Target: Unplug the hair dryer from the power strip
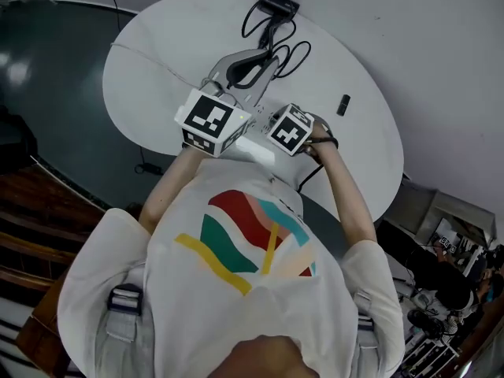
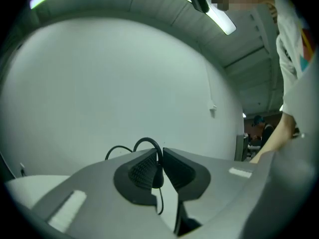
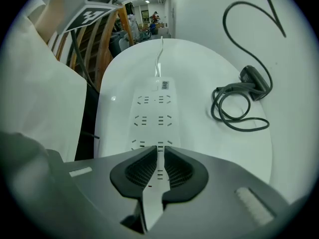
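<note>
white oval table [image 1: 157, 77]: carries all items and stands against a pale wall.

power strip [image 3: 152, 108]: long and white, lying flat on the table along its near side, directly under the right gripper. the rows of sockets in the right gripper view are all unoccupied. a thin white lead runs from its far end.

left gripper [image 2: 159, 152]: raised above the table and pointing level toward the wall. jaws nearly together, clamped on a black plug [image 2: 156, 176].

right gripper [image 3: 160, 151]: pointing straight down over the power strip. jaws stand a narrow slit apart. nothing is gripped, and only the strip's face shows through the gap. whether the tips touch the strip cannot be told.

hair dryer [image 1: 279, 6]: black, lying at the far edge of the table, well apart from the strip.

cord [image 3: 234, 111]: black, partly coiled on the table beside the dryer. a loop of it rises just behind the left jaws.

plug: held off the strip, in the air.

small dark object [image 1: 343, 105]: lies alone to the right on the table. its kind cannot be told.
</note>
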{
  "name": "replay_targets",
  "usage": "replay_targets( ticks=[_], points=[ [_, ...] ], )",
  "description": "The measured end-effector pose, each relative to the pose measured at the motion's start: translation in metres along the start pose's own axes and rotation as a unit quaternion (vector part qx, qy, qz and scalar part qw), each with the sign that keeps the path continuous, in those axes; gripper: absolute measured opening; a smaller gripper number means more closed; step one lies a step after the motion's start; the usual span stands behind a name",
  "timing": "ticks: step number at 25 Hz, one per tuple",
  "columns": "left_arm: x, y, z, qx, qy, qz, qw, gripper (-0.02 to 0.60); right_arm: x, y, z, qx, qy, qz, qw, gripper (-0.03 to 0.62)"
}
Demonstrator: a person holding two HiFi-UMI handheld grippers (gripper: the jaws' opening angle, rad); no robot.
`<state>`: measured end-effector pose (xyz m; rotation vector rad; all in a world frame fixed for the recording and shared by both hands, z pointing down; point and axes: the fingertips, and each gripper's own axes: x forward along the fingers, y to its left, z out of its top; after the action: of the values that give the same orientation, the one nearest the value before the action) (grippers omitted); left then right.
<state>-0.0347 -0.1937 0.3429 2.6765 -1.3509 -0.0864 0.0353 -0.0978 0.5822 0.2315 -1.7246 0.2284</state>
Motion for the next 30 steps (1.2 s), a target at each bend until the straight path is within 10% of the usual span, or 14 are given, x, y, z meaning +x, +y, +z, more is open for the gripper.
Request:
replay_targets(
  ticks=[30],
  points=[
    [0.035, 0.005, -0.055, 0.014, 0.110, -0.003, 0.9938, 0.040, -0.004, 0.000, 0.003, -0.007, -0.004, 0.027, 1.000, 0.060]
  ],
)
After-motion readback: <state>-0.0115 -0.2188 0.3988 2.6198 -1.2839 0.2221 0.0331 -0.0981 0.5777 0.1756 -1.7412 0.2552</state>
